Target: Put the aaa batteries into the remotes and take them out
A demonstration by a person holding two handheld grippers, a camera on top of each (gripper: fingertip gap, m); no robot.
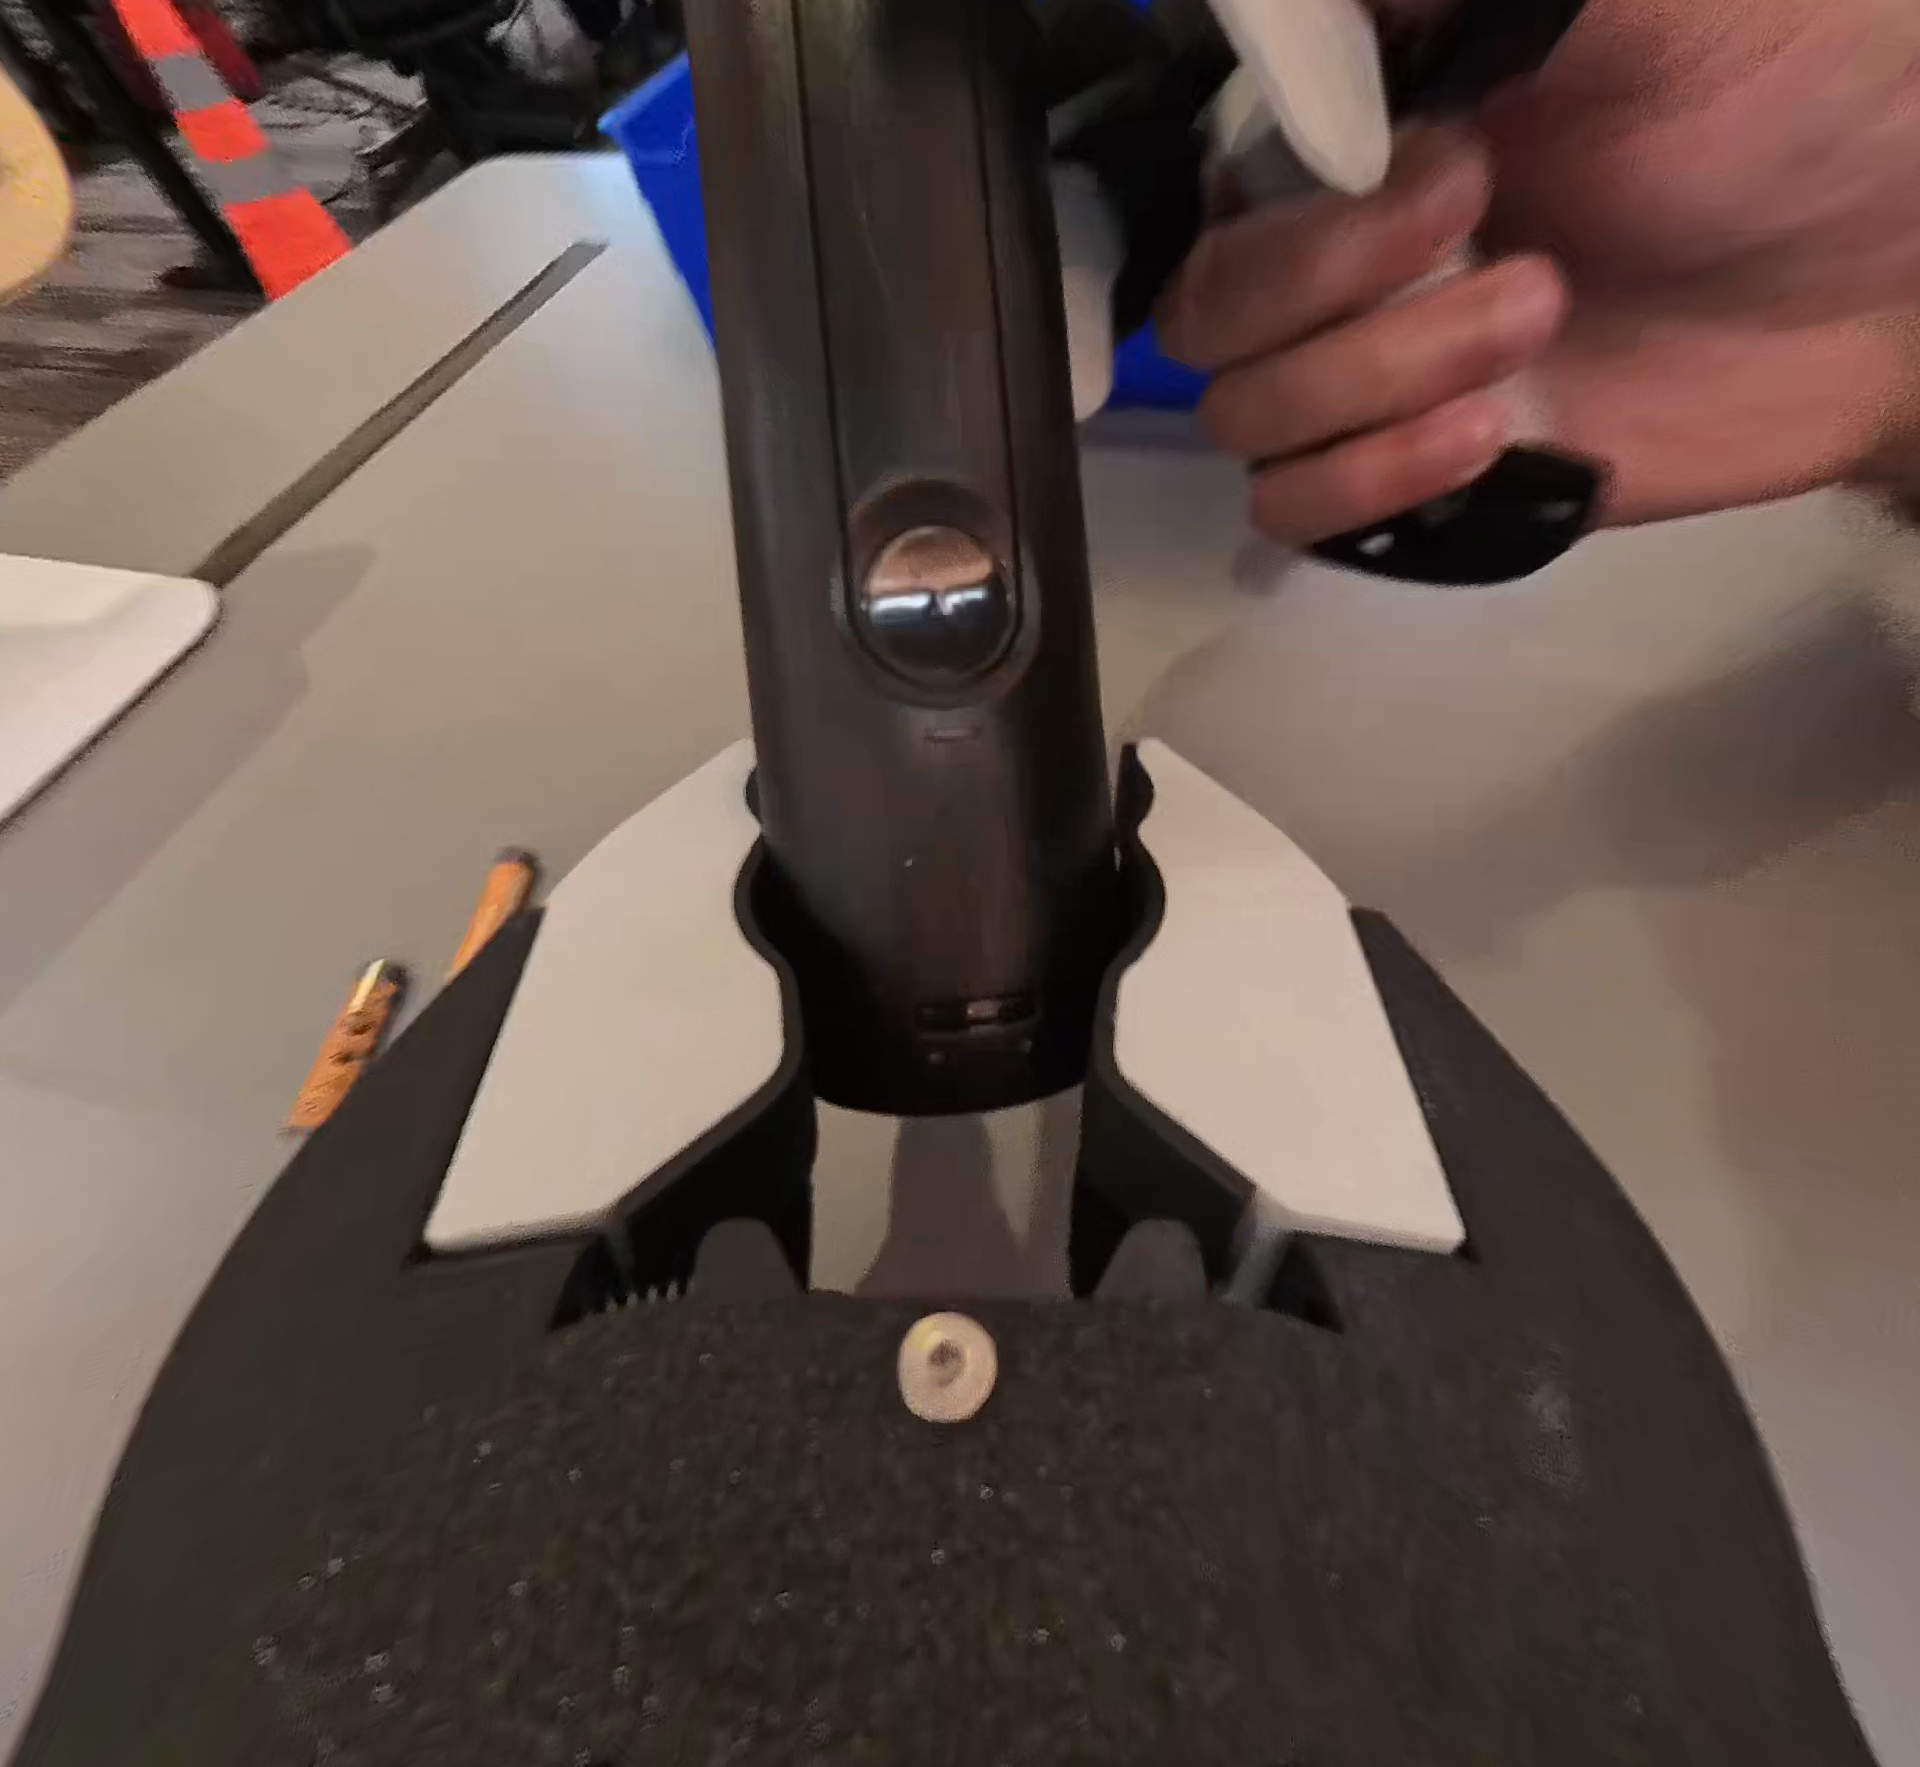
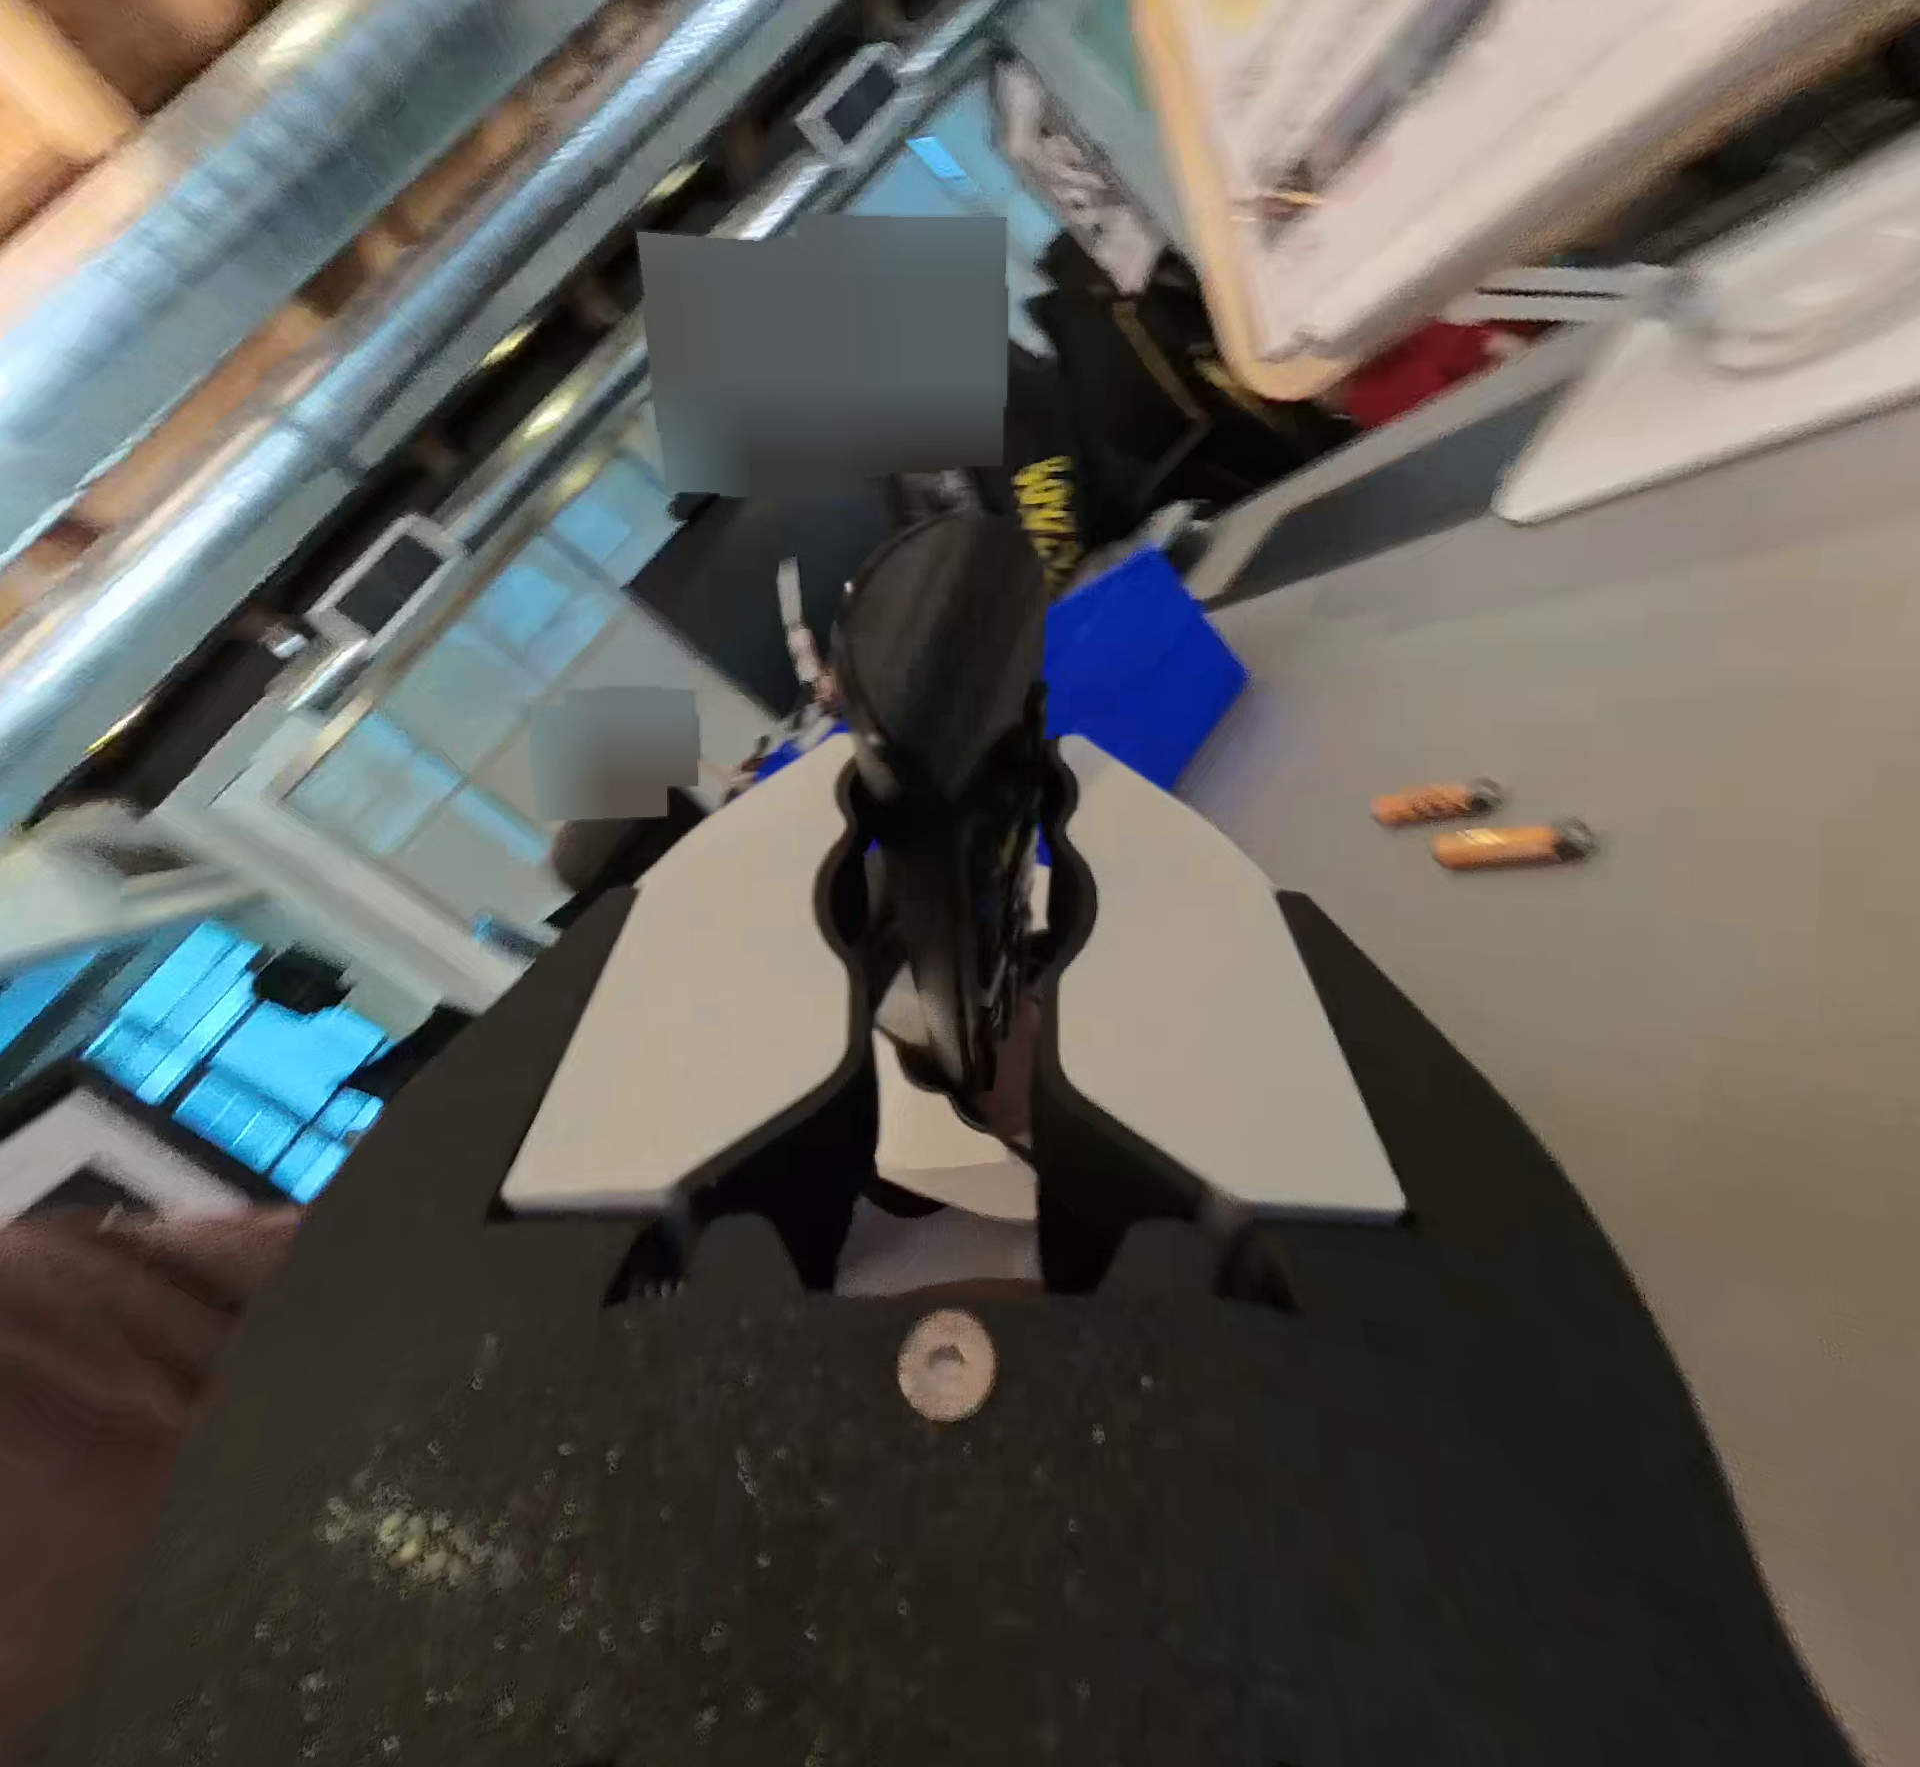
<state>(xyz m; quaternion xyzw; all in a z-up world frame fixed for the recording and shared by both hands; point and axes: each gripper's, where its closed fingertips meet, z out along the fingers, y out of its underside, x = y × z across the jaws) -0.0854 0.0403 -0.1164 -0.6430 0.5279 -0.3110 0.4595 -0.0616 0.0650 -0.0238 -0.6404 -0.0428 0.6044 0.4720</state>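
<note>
lying loose on the table (image 1: 1455, 938), two batteries (image 2: 1434, 803) (orange); both hand-held grippers pinching the black remote (image 1: 914, 470).

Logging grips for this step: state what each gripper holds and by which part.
The left gripper clamps the black remote near its lower end. The right gripper pinches a black object, too blurred to identify, near its bottom.
</note>
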